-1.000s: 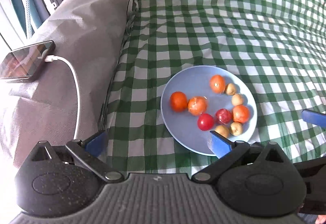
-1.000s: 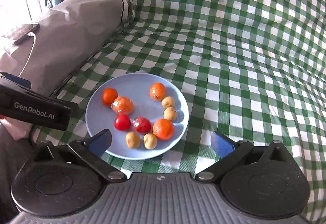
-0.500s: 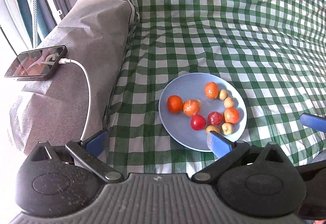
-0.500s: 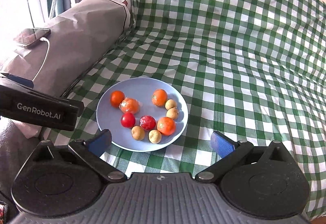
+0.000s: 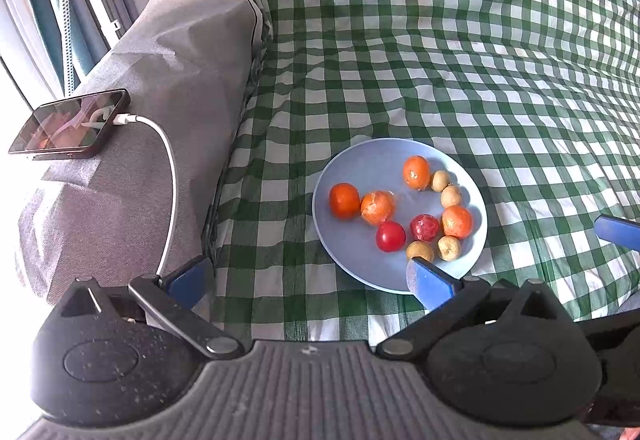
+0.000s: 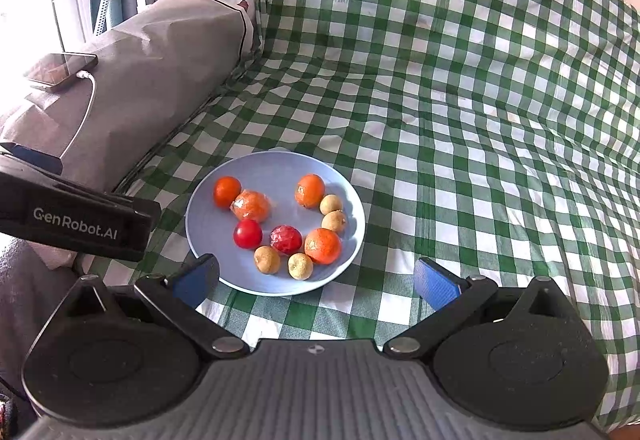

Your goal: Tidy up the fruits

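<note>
pale blue plate (image 6: 208,232) – green-and-white checked cloth (image 6: 460,120).

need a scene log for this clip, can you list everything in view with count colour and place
plate: 1, light blue, on the checked cloth, near front
orange fruits: 4, orange, on the plate, one of them in clear wrap
red fruits: 2, red, middle of the plate, one in clear wrap
small round fruits: 4, tan, along the plate's right and near side
checked cloth: 1, green and white, covering the seat and back
grey cushion: 1, grey, left of the cloth
phone: 1, dark, lying on the cushion
cable: 1, white, plugged into the phone
left gripper: 1, black with blue pads, open, empty
right gripper: 1, black with blue pads, open, empty
</note>
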The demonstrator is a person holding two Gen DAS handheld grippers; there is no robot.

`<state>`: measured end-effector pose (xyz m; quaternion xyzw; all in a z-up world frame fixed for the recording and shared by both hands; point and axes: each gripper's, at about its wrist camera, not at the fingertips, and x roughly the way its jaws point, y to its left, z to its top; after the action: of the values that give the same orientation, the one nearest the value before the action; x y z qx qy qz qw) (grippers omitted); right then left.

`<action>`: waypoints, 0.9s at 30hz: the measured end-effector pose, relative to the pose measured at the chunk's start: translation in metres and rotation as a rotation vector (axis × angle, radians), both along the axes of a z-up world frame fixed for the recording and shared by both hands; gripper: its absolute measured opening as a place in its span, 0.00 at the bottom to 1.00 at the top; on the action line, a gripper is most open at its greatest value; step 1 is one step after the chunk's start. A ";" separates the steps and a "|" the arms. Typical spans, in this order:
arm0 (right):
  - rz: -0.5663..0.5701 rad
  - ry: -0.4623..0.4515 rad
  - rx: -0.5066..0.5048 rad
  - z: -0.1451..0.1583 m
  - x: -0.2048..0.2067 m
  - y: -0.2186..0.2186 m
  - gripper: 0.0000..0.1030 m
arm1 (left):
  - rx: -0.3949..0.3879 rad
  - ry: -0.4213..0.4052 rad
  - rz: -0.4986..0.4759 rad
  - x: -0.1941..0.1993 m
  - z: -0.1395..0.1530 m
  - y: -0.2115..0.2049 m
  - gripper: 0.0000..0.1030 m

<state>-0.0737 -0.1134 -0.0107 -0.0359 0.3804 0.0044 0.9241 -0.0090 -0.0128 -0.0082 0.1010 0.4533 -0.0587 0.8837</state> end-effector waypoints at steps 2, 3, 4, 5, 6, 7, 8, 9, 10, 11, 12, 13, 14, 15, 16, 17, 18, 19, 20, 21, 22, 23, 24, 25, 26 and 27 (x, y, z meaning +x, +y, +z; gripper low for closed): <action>-0.001 0.000 0.000 0.000 0.000 0.000 0.99 | 0.000 0.000 -0.001 0.000 0.000 0.000 1.00; -0.001 0.000 0.000 0.000 0.000 0.000 0.99 | 0.000 0.000 -0.001 0.001 0.000 0.000 1.00; 0.000 0.000 -0.001 0.000 0.000 0.001 0.99 | 0.000 0.000 0.000 0.000 0.000 0.000 1.00; -0.001 0.000 -0.002 0.000 0.000 0.001 0.99 | 0.000 0.000 0.001 0.000 0.000 -0.001 1.00; -0.001 0.000 -0.001 0.000 0.000 0.001 0.99 | 0.000 0.000 0.000 0.000 0.000 -0.001 1.00; -0.002 0.001 0.000 0.000 0.000 0.001 0.99 | 0.002 -0.001 0.000 0.000 0.000 -0.001 1.00; -0.003 0.002 -0.001 -0.001 0.000 0.002 0.99 | 0.001 0.000 0.001 0.000 0.000 -0.001 1.00; -0.003 0.002 -0.001 -0.001 0.000 0.001 0.99 | 0.001 0.000 0.001 0.000 0.000 -0.001 1.00; -0.004 0.002 -0.001 -0.001 0.000 0.001 0.99 | 0.000 0.001 0.001 0.000 0.000 -0.001 1.00; -0.005 0.003 -0.001 -0.001 0.000 0.001 0.99 | 0.000 -0.001 0.002 0.000 0.000 -0.001 1.00; -0.006 0.004 -0.001 -0.001 0.000 0.001 0.99 | 0.001 -0.001 0.002 0.000 0.000 -0.001 1.00; -0.007 0.005 -0.001 -0.001 0.000 0.001 0.99 | 0.001 -0.001 0.001 0.000 -0.001 -0.001 1.00; -0.008 0.006 -0.001 -0.001 0.000 0.000 0.99 | 0.001 0.000 0.002 -0.001 -0.001 -0.001 1.00; -0.008 0.005 -0.001 -0.001 0.000 0.000 0.99 | 0.002 0.000 0.000 0.000 -0.001 -0.001 1.00; -0.007 0.005 -0.001 -0.001 0.000 0.000 0.99 | 0.002 0.000 0.000 0.000 -0.001 -0.001 1.00; -0.007 0.005 -0.002 -0.001 0.000 0.000 0.99 | 0.002 0.000 -0.002 0.000 -0.001 -0.001 1.00; -0.006 0.005 -0.003 -0.001 0.000 0.000 0.99 | 0.002 0.000 -0.002 0.000 -0.001 -0.001 1.00; -0.004 0.005 -0.003 -0.001 0.000 0.000 0.99 | 0.002 0.000 -0.002 0.000 -0.001 -0.001 1.00; -0.003 0.005 -0.004 -0.001 0.000 0.000 0.99 | 0.002 0.000 -0.001 0.000 -0.001 -0.002 1.00; -0.002 0.006 -0.004 -0.001 0.000 -0.001 0.99 | 0.003 0.000 -0.001 0.000 -0.001 -0.002 1.00; -0.003 0.006 -0.004 -0.001 0.000 0.000 0.99 | 0.002 0.000 0.000 0.000 -0.001 -0.002 1.00; -0.004 0.005 -0.004 -0.001 0.000 0.000 0.99 | 0.001 0.000 0.000 -0.001 -0.001 -0.002 1.00; -0.004 0.005 -0.004 -0.001 0.000 0.000 0.99 | 0.002 0.000 0.000 0.000 -0.001 -0.002 1.00; -0.003 0.005 -0.004 -0.001 0.000 0.000 0.99 | 0.002 0.000 0.000 0.000 -0.001 -0.002 1.00; -0.003 0.005 -0.005 -0.002 0.000 0.000 0.99 | 0.002 0.000 -0.001 0.000 -0.001 -0.002 1.00; -0.003 0.005 -0.005 -0.001 0.000 0.000 0.99 | 0.002 0.000 0.000 -0.001 -0.001 -0.002 1.00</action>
<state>-0.0736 -0.1134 -0.0120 -0.0377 0.3826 0.0020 0.9231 -0.0096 -0.0148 -0.0092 0.1020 0.4534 -0.0585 0.8835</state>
